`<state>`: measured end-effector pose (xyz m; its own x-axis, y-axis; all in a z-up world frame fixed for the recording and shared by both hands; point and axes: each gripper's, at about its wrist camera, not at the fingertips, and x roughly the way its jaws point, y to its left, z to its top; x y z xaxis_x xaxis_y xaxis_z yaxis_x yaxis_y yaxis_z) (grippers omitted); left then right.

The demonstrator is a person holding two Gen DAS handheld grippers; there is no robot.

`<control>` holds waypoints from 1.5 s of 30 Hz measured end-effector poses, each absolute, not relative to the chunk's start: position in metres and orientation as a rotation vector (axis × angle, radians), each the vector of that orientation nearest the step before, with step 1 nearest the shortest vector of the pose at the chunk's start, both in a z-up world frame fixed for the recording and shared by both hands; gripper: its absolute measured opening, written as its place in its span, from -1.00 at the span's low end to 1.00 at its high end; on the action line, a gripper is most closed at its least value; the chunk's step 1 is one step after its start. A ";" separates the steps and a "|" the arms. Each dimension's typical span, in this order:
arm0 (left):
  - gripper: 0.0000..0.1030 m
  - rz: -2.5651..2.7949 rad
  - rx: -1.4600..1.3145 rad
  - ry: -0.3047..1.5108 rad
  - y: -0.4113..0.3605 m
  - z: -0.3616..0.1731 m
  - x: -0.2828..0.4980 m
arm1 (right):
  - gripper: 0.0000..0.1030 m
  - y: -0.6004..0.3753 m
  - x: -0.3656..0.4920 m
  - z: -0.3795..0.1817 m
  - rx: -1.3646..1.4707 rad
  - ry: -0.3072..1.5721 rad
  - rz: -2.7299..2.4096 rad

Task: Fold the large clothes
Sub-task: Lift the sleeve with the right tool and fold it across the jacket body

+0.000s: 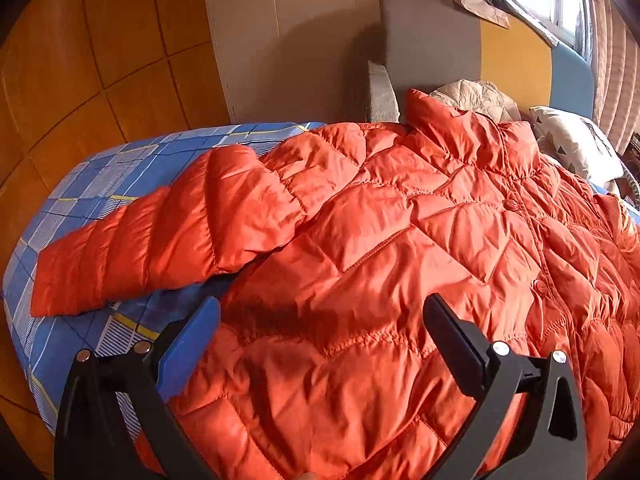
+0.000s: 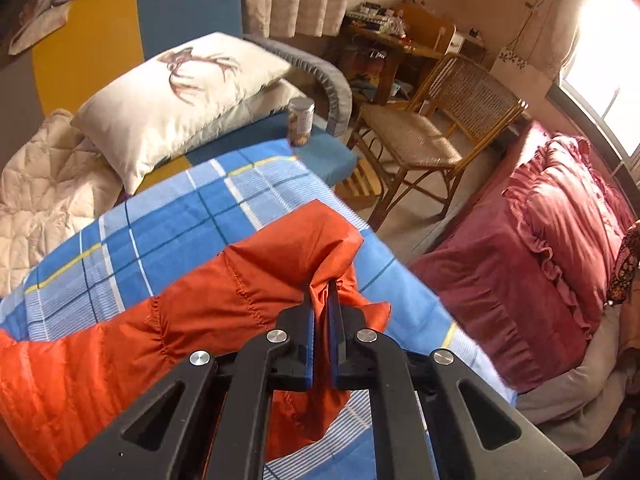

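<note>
We have the puffy orange quilted jacket (image 1: 400, 240) spread front-up on the blue plaid bedsheet (image 1: 100, 184). Our right gripper (image 2: 321, 304) pinches its sleeve cuff (image 2: 320, 240) at twelve o'clock, ready to fold inward; our left gripper (image 1: 320, 320) hangs spread wide above the body, likely to pin it.

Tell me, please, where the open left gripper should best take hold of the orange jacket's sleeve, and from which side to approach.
Probably the cuff end of the sleeve. It lies flat on the plaid bedsheet, free of the jacket body, so its thin edge fits between the jaws. The open left gripper should come from above, at its left. The right gripper already pinches jacket fabric.
</note>
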<state>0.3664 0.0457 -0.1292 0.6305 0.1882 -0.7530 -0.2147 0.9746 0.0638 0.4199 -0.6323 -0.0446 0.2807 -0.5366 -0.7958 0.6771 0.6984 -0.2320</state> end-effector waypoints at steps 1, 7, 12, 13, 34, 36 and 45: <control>0.97 0.229 -0.035 0.859 0.047 -0.131 0.367 | -0.90 -0.629 0.418 -0.031 0.150 0.976 -0.818; 0.97 0.201 -0.046 0.858 0.050 -0.140 0.362 | -0.90 -0.594 0.419 0.020 0.082 0.911 -0.791; 0.97 0.187 -0.066 0.845 0.054 -0.140 0.357 | -0.90 -0.540 0.427 0.040 0.065 0.873 -0.722; 0.97 0.179 -0.070 0.843 0.055 -0.139 0.355 | -0.90 -0.528 0.430 0.043 0.065 0.866 -0.700; 0.97 0.140 -0.102 0.786 0.087 -0.127 0.325 | -0.90 -0.207 0.480 0.018 -0.067 0.855 -0.182; 0.97 0.139 -0.107 0.784 0.090 -0.127 0.324 | -0.90 -0.184 0.481 0.009 -0.081 0.865 -0.151; 0.97 0.138 -0.123 0.777 0.101 -0.124 0.320 | -0.90 -0.095 0.487 -0.028 -0.104 0.921 -0.027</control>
<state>0.3199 0.1015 -0.1243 0.7045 0.0784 -0.7053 -0.1690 0.9838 -0.0594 0.4866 -0.0947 -0.0275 0.6054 -0.0684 -0.7930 -0.0210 0.9946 -0.1018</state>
